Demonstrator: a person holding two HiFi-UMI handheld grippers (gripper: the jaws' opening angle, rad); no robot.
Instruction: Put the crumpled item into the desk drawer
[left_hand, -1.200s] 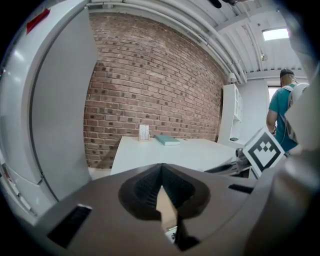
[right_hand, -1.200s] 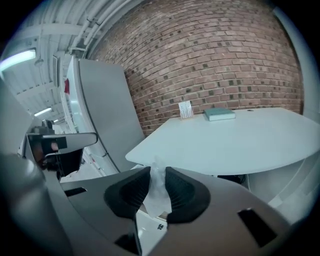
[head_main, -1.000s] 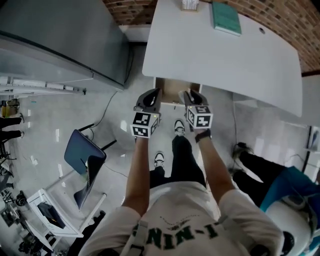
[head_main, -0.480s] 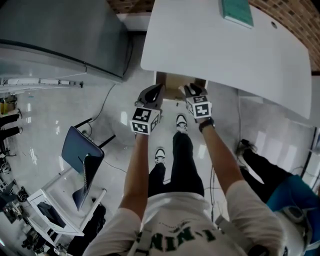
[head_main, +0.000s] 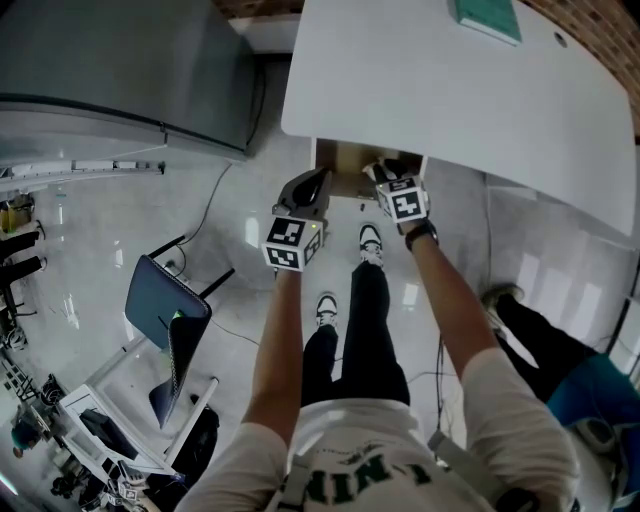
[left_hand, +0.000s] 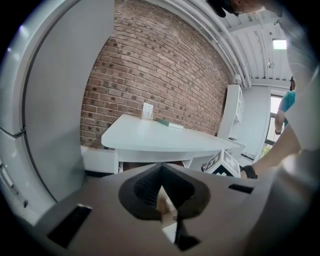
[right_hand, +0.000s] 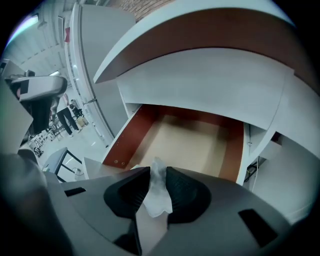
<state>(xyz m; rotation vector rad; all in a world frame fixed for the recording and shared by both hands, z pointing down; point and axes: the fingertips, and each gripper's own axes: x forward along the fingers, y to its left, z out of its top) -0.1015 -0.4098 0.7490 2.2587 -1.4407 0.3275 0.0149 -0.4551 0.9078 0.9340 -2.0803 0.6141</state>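
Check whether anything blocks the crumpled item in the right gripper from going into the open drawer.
Nothing visible does. The right gripper pinches the crumpled white item at the front edge of the open drawer, whose wooden bottom lies bare ahead. The desk top only overhangs the drawer's back part.

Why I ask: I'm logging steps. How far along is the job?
Done: the drawer is open and looks empty. In hand: the right gripper pinches the item at its front, jaws just easing open. Left: drop it inside.
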